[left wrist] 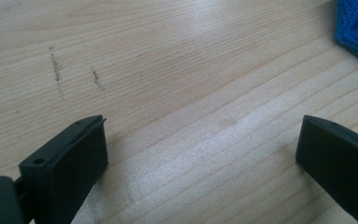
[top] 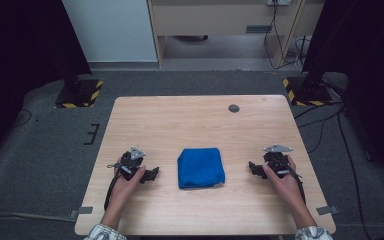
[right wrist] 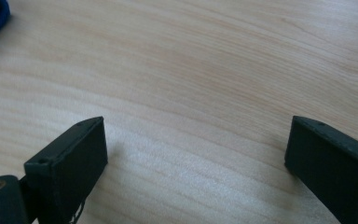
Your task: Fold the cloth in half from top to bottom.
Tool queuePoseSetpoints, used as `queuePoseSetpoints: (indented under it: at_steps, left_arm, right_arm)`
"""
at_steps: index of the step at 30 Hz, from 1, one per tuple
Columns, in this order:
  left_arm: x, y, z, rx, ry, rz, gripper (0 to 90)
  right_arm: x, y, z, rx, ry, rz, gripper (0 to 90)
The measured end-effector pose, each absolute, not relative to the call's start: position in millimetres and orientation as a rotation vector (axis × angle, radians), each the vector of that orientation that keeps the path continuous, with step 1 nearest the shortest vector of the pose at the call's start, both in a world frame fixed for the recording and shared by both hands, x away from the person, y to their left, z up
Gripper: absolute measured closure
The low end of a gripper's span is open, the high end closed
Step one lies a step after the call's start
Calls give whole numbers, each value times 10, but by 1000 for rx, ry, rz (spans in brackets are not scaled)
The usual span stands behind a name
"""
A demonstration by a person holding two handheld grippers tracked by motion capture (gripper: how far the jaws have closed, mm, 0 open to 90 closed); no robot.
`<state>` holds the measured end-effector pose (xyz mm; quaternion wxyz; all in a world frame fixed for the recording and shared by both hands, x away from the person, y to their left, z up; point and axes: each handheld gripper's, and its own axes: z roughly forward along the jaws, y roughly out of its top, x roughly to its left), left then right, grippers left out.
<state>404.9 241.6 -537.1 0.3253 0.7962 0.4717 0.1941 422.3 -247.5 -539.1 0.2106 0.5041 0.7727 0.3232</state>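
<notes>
Folded blue cloth (top: 200,167), soft and squarish, on pale grained wooden table (top: 190,120).

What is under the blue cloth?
The folded blue cloth lies flat on the wooden table, so the table is under it. Whether anything is tucked beneath or inside the folds cannot be seen, because the cloth covers that spot.

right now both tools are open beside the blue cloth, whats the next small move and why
Probably slide the left tool inward to the folded blue cloth: its jaws stand open and empty over bare table, and the cloth's edge lies just ahead. The right tool is equally placed.
</notes>
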Motion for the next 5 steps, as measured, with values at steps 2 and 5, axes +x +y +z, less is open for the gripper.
queuePoseSetpoints:
  at_steps: [2, 5]
  left_arm:
    - [4049, 2417, -5371, 2088, 1235, 509, 11]
    - [4050, 2418, -5371, 2089, 1234, 507, 9]
  right_arm:
    - [4217, -2482, -5391, 1393, 2155, 900, 51]
    - [4199, -2484, -5391, 1395, 2155, 903, 51]
